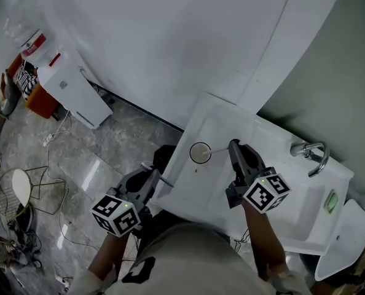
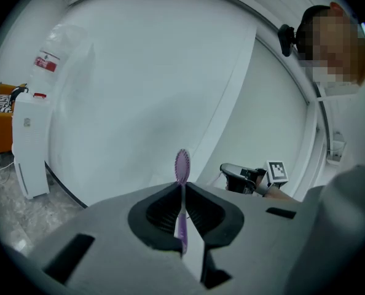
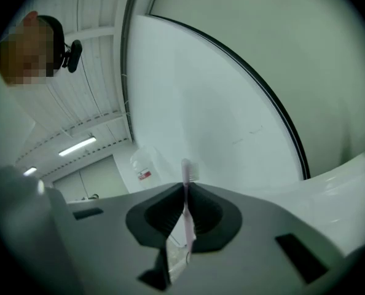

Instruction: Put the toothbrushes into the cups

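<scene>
A purple toothbrush [image 2: 182, 166] stands upright between the jaws of my left gripper [image 2: 182, 187], bristle head above the tips. My left gripper [image 1: 154, 176] hangs off the near left edge of the white counter. A pink toothbrush [image 3: 187, 172] is clamped the same way in my right gripper [image 3: 187, 190]. Over the counter, my right gripper [image 1: 234, 146] points toward a round cup [image 1: 200, 153] just to its left, with the pink toothbrush [image 1: 219, 150] reaching to the rim. Only one cup shows.
The white counter [image 1: 274, 189] carries a chrome faucet [image 1: 313, 153] at the right and a green item [image 1: 331, 201] further right. A curved white wall [image 1: 188, 48] rises behind. A white appliance [image 1: 72, 91] and a wire chair [image 1: 23, 189] stand on the grey floor.
</scene>
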`<action>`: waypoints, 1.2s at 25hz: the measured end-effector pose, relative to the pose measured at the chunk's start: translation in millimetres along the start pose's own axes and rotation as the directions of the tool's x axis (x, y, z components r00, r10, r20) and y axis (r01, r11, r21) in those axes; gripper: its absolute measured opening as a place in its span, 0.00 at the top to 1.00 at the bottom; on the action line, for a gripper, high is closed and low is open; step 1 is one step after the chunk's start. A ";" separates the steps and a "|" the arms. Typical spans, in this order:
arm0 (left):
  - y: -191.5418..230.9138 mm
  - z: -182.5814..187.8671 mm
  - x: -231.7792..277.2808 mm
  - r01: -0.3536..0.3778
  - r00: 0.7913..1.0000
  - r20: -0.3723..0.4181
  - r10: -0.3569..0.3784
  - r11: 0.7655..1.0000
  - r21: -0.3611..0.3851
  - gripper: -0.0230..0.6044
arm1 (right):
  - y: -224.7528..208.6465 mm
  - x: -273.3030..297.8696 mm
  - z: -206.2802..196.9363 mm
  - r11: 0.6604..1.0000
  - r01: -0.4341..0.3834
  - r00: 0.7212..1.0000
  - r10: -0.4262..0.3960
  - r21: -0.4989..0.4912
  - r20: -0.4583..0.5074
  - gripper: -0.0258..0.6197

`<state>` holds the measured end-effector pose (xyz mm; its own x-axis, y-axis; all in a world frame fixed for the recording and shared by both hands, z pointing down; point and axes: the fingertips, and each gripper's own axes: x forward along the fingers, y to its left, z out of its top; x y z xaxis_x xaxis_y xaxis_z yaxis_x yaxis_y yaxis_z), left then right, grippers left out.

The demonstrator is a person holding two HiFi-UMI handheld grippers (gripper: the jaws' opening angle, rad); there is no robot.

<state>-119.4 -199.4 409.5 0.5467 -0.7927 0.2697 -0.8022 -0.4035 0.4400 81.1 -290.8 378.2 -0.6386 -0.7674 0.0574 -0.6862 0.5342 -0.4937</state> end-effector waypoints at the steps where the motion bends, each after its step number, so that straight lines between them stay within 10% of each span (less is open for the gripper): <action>1: 5.5 3.0 0.9 0.011 1.000 0.000 -0.011 1.000 -0.005 0.92 | -2.7 4.4 -4.5 1.000 0.023 1.000 -0.023 -0.011 -0.005 0.92; 30: 76.9 21.4 -6.1 0.049 0.999 -0.007 -0.050 0.998 -0.039 0.91 | -42.2 48.3 -117.0 0.982 0.190 0.970 -0.187 0.001 -0.156 0.92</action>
<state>-189.6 -235.3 423.4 0.5874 -0.7687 0.2530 -0.7643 -0.4242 0.4857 38.5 -308.9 503.3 -0.5451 -0.7892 0.2830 -0.7945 0.3783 -0.4751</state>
